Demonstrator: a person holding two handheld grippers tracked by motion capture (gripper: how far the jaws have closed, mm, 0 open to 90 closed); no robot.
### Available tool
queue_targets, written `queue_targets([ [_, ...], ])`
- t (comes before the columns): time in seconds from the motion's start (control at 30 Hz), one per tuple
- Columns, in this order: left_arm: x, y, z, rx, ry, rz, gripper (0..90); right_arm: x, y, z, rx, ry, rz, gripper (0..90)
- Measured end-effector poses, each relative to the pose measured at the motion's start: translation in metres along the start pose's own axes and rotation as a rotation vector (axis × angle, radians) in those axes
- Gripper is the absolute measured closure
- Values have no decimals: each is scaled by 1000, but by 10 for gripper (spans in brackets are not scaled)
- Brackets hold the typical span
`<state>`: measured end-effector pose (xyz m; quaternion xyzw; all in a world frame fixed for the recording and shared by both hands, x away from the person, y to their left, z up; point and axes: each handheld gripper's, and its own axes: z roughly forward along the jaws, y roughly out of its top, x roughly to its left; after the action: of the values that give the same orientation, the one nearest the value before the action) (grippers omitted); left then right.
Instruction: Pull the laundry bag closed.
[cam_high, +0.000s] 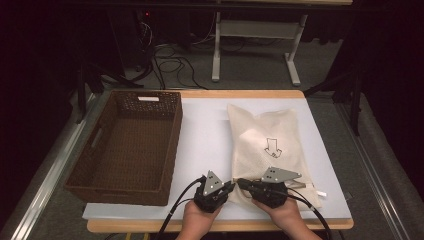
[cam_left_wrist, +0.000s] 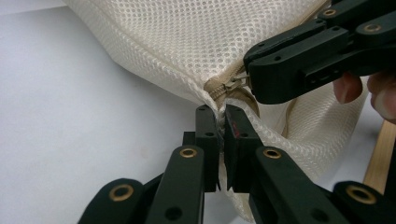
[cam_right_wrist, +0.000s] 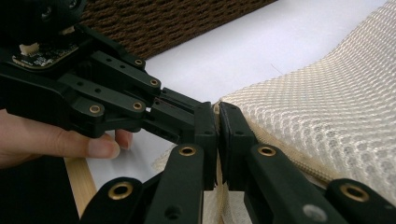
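A cream mesh bag with a black arrow printed on it lies flat on the right half of the white tabletop. Both grippers meet at its near left corner. My left gripper is shut on the bag's corner fabric, just below the end of the zipper. My right gripper comes in from the right and is shut on the metal zipper pull. In the right gripper view its jaws are pressed together at the bag's edge, and the left gripper's tip touches them from the left.
A brown woven basket stands open and empty on the left half of the table, its wall also behind the left gripper. White tabletop lies between basket and bag. The wooden table edge runs under my hands.
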<state>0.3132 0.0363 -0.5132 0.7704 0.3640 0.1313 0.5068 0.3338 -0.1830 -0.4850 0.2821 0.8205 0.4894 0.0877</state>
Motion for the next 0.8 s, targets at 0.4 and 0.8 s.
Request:
queue_targets([
  [0.4, 7, 4, -11, -30, -5, -34, 859, -2, 0, -7, -16, -19, -2, 882],
  [0.8, 12, 3, -15, -50, -3, -71, 858, -4, -1, -11, -23, -33, 2, 882],
])
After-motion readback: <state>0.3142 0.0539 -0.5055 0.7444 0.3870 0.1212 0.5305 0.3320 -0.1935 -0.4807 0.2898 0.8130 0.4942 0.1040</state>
